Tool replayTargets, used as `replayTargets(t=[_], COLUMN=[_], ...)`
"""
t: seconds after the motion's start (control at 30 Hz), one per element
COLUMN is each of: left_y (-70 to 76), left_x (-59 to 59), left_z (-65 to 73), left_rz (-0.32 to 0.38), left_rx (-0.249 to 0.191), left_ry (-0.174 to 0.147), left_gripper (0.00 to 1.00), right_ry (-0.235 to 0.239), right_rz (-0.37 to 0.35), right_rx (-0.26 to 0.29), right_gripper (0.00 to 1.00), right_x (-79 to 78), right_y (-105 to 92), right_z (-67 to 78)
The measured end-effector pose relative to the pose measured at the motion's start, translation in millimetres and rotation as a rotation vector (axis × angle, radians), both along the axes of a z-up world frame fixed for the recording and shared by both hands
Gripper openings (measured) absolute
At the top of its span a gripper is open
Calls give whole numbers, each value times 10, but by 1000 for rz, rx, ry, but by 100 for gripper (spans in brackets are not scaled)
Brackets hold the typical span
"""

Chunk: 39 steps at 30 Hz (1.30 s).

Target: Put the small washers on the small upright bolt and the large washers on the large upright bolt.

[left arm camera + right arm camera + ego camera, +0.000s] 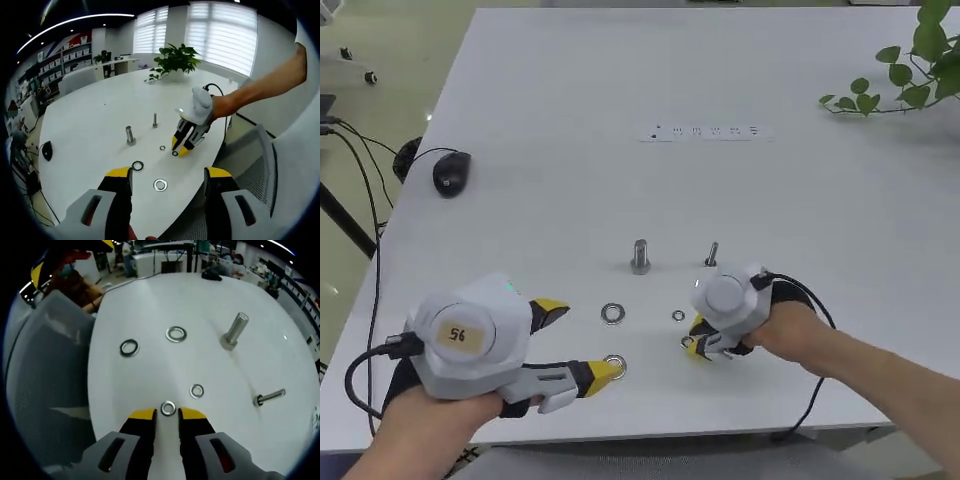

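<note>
The left gripper [169, 172] hangs with its jaws wide apart, and one large washer [160, 185] lies flat on the desk [570, 150] right between them. Further right, the right gripper [168, 414] has its jaws narrowly apart. A small washer [168, 408] sits flat just at its tips, not yet gripped. The small bolt [270, 397] stands ahead and off to its right, so I'd say this hand is the nearer one.

On the worktop [570, 120] the large bolt [640, 256] stands left of the small bolt [711, 254]. The large washers [612, 313] lie before the large bolt, the small washers [678, 316] before the small bolt.
</note>
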<state>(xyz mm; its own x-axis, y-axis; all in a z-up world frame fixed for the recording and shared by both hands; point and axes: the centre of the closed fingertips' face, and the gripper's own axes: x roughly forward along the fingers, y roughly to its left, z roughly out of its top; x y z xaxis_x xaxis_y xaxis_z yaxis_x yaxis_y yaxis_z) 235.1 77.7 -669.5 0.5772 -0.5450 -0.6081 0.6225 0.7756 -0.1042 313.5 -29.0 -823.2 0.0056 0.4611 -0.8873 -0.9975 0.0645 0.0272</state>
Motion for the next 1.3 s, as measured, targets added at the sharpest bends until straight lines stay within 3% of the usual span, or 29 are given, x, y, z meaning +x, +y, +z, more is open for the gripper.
replayTargets(t=[0.3,0.37,0.9,1.13,1.3], left_y=[-14,-11,94,155,167], left_x=[-31,-29,-19,-18,-28], left_z=[-7,-3,18,14,16], left_rz=[17,21,52,77,85], left_rx=[-8,-6,4,-2,-4], left_ry=[-8,-11,-23,-26,-27], left_gripper=[57,57,57,57,57], right_ry=[-14,-46,-15,-8,-32], right_rz=[28,81,30,-21,-28], right_rx=[-9,-16,9,53,62], right_gripper=[17,15,13,12,12], right_x=[5,5,-19,55,163], right_y=[32,31,17,-17,-63], right_z=[-8,-9,-9,133,266])
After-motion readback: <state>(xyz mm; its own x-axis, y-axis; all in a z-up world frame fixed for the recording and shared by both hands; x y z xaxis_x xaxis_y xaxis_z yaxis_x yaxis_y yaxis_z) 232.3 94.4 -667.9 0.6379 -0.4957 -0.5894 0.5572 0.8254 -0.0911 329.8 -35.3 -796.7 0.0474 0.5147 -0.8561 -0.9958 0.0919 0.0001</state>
